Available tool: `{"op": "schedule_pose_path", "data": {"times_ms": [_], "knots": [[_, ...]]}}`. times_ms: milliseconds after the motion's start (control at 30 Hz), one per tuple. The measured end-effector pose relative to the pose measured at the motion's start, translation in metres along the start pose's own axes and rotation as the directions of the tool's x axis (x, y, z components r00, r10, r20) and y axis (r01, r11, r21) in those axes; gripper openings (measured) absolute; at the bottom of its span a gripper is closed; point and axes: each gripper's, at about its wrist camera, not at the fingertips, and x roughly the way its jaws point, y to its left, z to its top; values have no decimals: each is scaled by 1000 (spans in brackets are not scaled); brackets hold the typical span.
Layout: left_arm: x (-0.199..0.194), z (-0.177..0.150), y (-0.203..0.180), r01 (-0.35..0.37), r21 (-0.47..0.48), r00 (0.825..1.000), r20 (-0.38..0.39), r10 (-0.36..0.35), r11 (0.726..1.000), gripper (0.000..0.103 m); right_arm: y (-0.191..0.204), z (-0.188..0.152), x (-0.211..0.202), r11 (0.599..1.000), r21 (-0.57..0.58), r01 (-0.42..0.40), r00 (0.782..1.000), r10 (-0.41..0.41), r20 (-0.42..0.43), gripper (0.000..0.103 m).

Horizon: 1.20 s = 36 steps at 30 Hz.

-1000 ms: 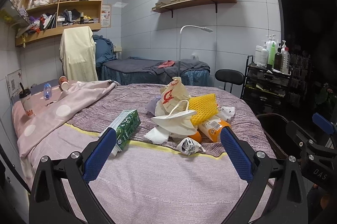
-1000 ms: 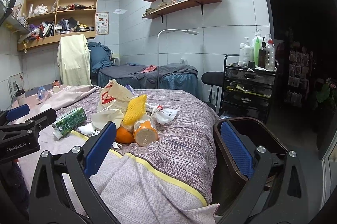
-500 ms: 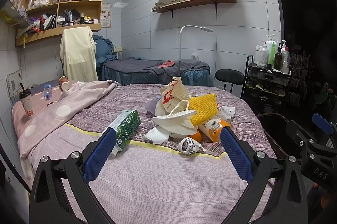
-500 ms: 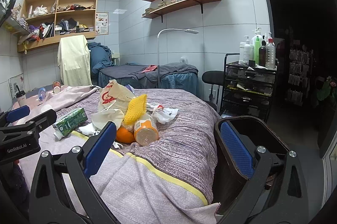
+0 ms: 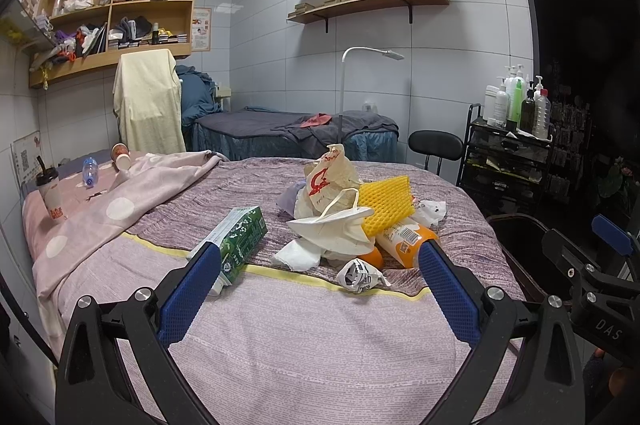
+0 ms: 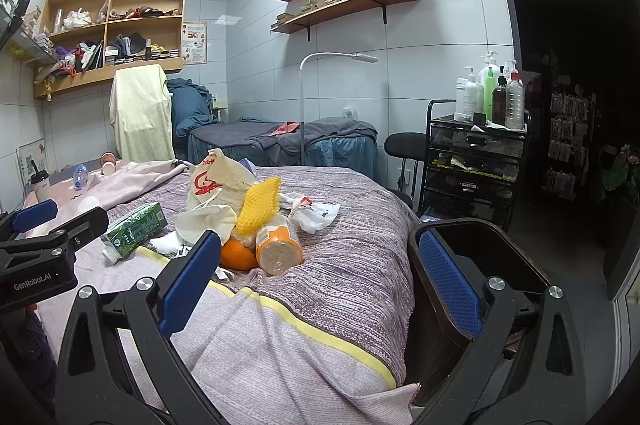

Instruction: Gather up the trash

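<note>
1. Both my grippers, left gripper (image 5: 319, 288) and right gripper (image 6: 319, 275), are spread wide and hold nothing.
2. Trash pile (image 5: 352, 221) lies on the bed (image 5: 280, 337) ahead, between my left fingers.
3. Green carton (image 5: 240, 239) touches my left finger's tip.
4. Bin (image 6: 476, 257) is behind my right finger.

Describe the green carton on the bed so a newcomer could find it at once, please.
On the purple striped bedspread, look left of the trash pile. The green carton lies alone on its side by the yellow stripe: the only green, box-shaped item there.
</note>
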Motion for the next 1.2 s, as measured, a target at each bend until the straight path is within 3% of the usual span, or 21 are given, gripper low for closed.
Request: {"op": "schedule_pose_path", "data": {"times_ms": [367, 833, 1067, 1200], "knots": [[3, -6, 1, 8, 1, 1000, -13, -8, 1000, 97, 3, -3, 2, 1000, -3, -5, 1000, 5, -11, 98], [17, -11, 6, 5, 9, 994, -109, -4, 1000, 97, 7, -6, 15, 1000, -15, -24, 996, 23, -86, 98], [38, -18, 24, 40, -34, 972, -228, -47, 999, 97, 10, -11, 41, 997, -31, -68, 978, 60, -200, 98], [52, -16, 39, 41, -47, 956, -289, -53, 998, 97, 15, -10, 64, 993, -45, -110, 956, 93, -279, 98]]}}
